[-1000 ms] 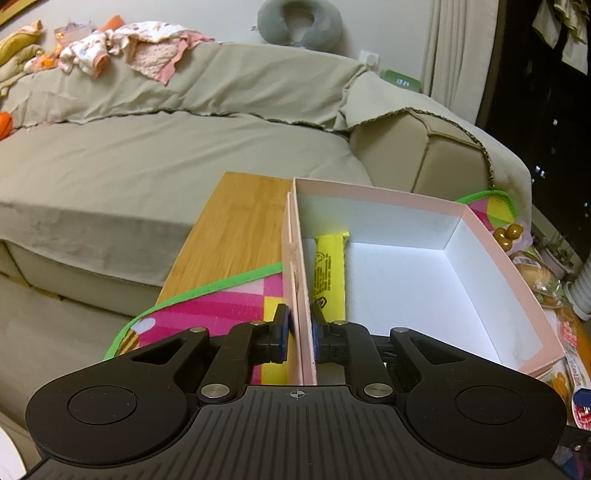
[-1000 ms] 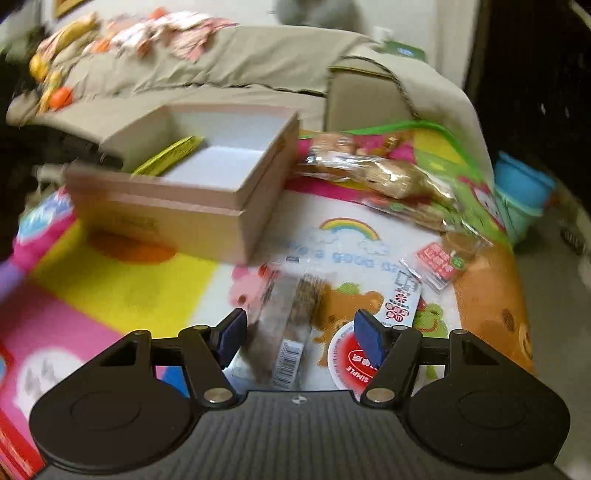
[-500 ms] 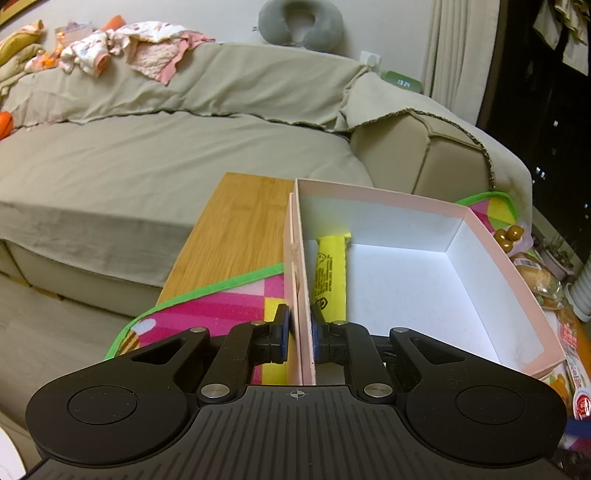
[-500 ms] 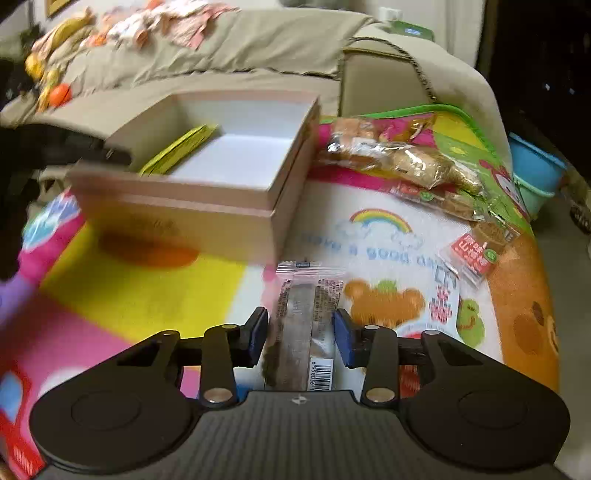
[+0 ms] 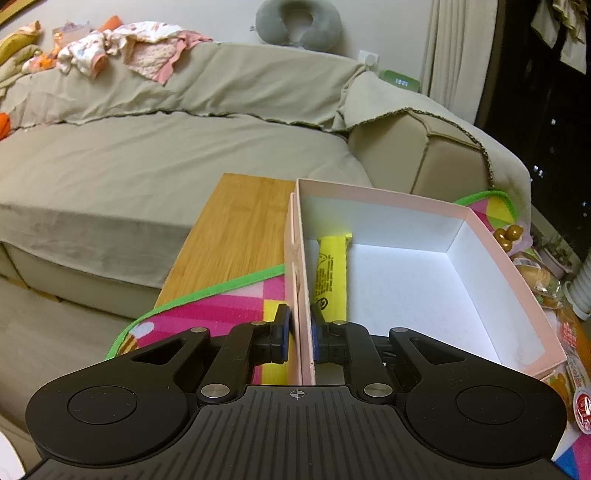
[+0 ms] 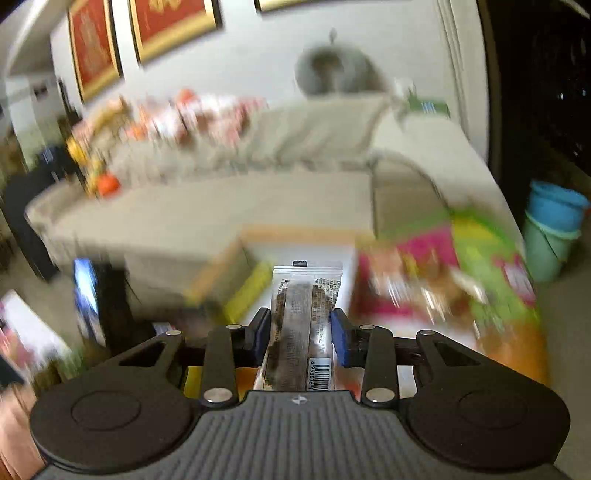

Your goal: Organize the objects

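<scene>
A pink open box (image 5: 513, 280) with a white inside stands on a colourful play mat (image 5: 221, 306). A yellow snack bar (image 5: 330, 277) lies in it along the left wall. My left gripper (image 5: 299, 336) is shut on the box's left wall, one finger inside and one outside. My right gripper (image 6: 301, 332) is shut on a clear-wrapped dark snack bar (image 6: 303, 314) and holds it up in the air, pointing toward the box (image 6: 295, 254). The right wrist view is blurred by motion.
A beige covered sofa (image 5: 147, 147) stands behind the wooden table (image 5: 236, 225), with clothes and a grey neck pillow (image 5: 299, 18) on top. Packaged snacks (image 5: 535, 273) lie on the mat right of the box. Stacked blue buckets (image 6: 554, 225) stand on the floor at the right.
My right gripper closed on the dark snack bar, lifted it off the mat and swung up toward the box. My left gripper kept its hold on the box wall.
</scene>
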A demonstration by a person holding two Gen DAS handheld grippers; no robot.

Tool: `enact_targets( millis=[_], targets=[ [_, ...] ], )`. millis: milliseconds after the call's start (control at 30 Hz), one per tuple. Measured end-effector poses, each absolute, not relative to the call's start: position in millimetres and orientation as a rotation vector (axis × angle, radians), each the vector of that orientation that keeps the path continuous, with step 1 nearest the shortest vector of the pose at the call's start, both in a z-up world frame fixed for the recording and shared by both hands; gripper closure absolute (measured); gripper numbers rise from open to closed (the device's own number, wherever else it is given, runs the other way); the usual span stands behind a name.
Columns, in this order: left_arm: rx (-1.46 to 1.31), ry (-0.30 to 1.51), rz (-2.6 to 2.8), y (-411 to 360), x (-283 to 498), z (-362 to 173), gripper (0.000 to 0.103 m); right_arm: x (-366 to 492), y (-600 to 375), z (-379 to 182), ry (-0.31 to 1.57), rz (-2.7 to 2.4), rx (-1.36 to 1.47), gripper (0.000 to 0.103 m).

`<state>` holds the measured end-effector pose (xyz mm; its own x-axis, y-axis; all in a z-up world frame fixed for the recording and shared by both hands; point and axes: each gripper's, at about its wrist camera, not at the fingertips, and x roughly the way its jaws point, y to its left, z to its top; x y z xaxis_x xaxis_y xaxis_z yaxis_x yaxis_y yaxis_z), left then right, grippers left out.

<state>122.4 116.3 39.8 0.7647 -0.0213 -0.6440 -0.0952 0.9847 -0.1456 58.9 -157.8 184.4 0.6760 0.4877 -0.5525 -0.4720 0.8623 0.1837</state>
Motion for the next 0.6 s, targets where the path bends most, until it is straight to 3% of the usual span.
enact_targets(
  millis=[100,167,267,367,600],
  targets=[
    [-0.173,0.705,0.040,116,123,41,0.090,91,-134,208,0.569,0.567,0.094,0.067],
    [-0.167,0.707,0.040,115,123,41,0.090,120,-118,208,0.574,0.591,0.139,0.052],
    [-0.168,0.707,0.031,116,123,41,0.090,138,-103,196,0.600,0.593,0.154,0.049],
    [-0.170,0.705,0.029,116,123,40,0.089,133,-111,178,0.607,0.575,0.125,0.046],
    [-0.176,0.694,0.035,116,121,39,0.089,81,-165,124,0.604,0.357,-0.086,0.026]
  ],
)
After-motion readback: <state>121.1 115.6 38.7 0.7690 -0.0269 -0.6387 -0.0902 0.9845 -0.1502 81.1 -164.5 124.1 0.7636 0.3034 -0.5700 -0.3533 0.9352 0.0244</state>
